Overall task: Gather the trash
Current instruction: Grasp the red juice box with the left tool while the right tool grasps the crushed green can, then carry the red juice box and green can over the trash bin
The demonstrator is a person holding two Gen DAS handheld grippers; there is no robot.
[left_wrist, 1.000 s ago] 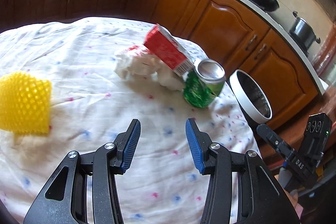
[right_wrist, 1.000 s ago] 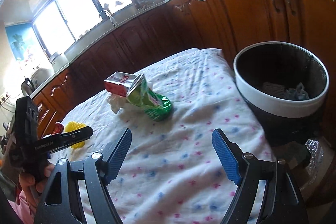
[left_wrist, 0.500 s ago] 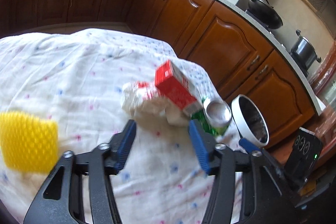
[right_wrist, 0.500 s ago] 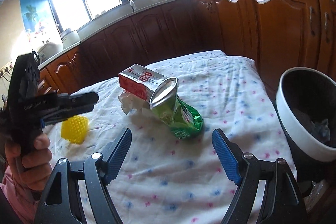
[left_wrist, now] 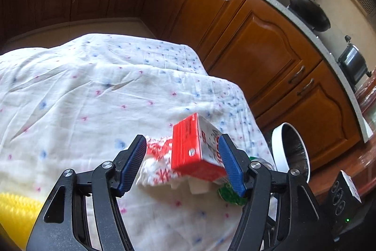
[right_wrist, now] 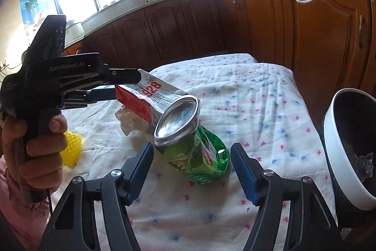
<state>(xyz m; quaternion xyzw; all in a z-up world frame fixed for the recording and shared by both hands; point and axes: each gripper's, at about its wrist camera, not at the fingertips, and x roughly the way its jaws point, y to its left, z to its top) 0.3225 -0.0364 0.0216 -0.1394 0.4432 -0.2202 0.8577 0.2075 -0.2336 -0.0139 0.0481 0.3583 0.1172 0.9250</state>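
A red and white carton [left_wrist: 195,152] lies tilted on a crumpled white wrapper [left_wrist: 157,157] on the cloth-covered table. My left gripper [left_wrist: 182,165] is open with the carton between its fingers; the right finger is against the carton's side and the left finger stands apart. In the right wrist view the left gripper [right_wrist: 124,85], held by a hand [right_wrist: 35,149], straddles the carton [right_wrist: 145,95]. A crushed green can [right_wrist: 195,140] leans on the carton. My right gripper [right_wrist: 191,157] is open, its fingers on either side of the can's lower end.
A black bin with a white rim [right_wrist: 338,157] stands off the table's right edge with crumpled waste inside; the left wrist view also shows the bin [left_wrist: 291,152]. A yellow mesh object [left_wrist: 14,213] lies at the near left. Wooden cabinets [left_wrist: 258,51] run behind the table.
My left gripper has moved forward until its open fingers flank the carton. My right gripper has closed in on the green can, which now sits between its fingertips.
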